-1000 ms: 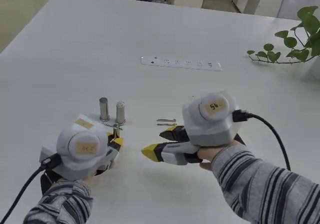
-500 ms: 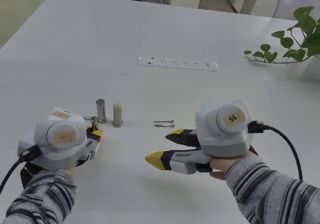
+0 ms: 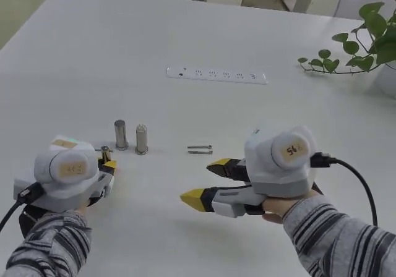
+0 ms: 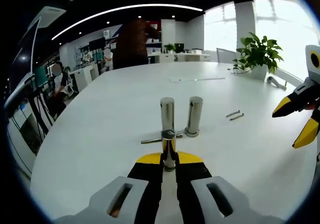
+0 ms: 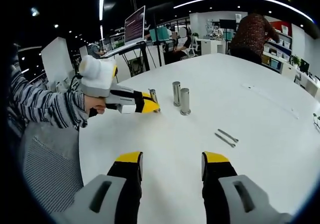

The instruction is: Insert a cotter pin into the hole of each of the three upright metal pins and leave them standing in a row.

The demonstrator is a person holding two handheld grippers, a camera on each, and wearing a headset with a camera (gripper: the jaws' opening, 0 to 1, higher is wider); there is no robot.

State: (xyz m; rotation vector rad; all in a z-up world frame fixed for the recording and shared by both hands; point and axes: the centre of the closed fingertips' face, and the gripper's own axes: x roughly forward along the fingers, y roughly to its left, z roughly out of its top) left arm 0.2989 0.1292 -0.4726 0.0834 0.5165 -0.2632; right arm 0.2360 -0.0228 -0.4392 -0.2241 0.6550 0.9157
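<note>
Clamping the third metal pin [image 4: 168,145] upright just beside the two standing pins [image 3: 141,139], the left gripper [image 4: 169,160] apparently extends the row; a cotter pin [image 4: 151,141] crosses its hole. Right gripper [image 3: 204,179], jaws apart and empty, hovers near loose cotter pins [image 3: 200,148] right of those pins.

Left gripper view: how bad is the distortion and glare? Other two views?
Left gripper view: strong fisheye, the table edge and ceiling light strip bow into arcs, windows blown out, the pin in the left claw is sharp. Right gripper view: same bowing, dark room, bright table. Head view: straight lines, soft even light, faint shadows, the two loose cotter pins small but legible.
</note>
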